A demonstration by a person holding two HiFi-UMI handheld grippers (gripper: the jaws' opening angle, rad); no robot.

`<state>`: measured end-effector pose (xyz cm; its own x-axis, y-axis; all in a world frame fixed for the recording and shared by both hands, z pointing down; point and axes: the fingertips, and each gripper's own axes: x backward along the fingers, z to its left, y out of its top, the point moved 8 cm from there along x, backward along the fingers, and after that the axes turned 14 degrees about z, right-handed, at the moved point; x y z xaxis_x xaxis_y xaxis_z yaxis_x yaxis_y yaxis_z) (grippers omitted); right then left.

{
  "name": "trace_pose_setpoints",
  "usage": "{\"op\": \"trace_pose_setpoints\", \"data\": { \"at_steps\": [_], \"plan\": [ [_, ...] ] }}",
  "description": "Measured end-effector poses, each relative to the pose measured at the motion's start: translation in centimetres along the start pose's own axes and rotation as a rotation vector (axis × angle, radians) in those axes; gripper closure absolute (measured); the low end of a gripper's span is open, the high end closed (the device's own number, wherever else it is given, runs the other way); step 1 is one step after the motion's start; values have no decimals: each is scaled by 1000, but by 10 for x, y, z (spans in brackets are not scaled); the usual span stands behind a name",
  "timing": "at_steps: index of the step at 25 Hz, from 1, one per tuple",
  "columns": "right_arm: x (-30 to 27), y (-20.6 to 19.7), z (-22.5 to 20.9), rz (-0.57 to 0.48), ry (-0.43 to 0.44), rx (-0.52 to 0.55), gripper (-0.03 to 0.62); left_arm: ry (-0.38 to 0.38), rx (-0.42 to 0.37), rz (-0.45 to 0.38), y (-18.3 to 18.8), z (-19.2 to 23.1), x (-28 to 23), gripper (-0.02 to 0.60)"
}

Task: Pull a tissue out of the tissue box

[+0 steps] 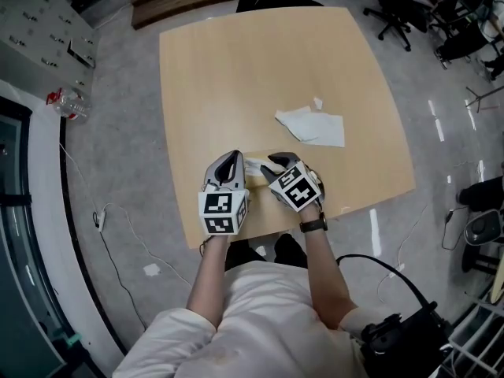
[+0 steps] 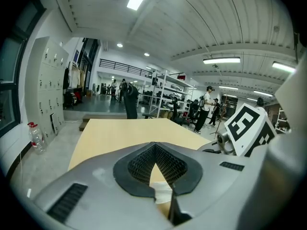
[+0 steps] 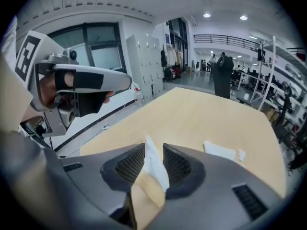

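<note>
Workshop hall, pale worktop [image 1: 236, 69]: holds left gripper [image 2: 154, 146] closed by box [image 3: 145, 198], likely to steady it; straddles upright tissue [image 3: 156, 169] with right gripper [image 3: 153, 150] spread, not yet pinching.

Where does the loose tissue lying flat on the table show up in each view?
Head view: the loose tissue lies right of centre on the table.
Left gripper view: not in it.
Right gripper view: lower right, flat on the tabletop.
Shared landmark: the light wooden table, seen in the left gripper view and the right gripper view too.
</note>
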<state>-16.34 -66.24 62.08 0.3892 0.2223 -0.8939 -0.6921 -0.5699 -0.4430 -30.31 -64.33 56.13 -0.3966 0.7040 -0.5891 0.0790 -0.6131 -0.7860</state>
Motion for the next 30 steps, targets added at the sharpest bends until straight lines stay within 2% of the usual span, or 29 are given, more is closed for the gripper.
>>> {"op": "trace_pose_setpoints", "data": {
  "at_steps": [7,15,19,25,30],
  "plan": [
    [-37,-8,4,132,-69,52,496,5,12,44,-16,13,-7,598],
    [-49,-11,13,209,-90,90,497,14,30,49,-20,22,-1,598],
    [-52,-16,16,228,-86,91,546,11,33,46,-21,23,1,598],
    [-39,-10,13,194,-95,85,585,6,30,35,-17,21,1,598],
    [-12,7,3,89,-101,53,586,-1,11,-5,-1,17,5,598]
  ]
}}
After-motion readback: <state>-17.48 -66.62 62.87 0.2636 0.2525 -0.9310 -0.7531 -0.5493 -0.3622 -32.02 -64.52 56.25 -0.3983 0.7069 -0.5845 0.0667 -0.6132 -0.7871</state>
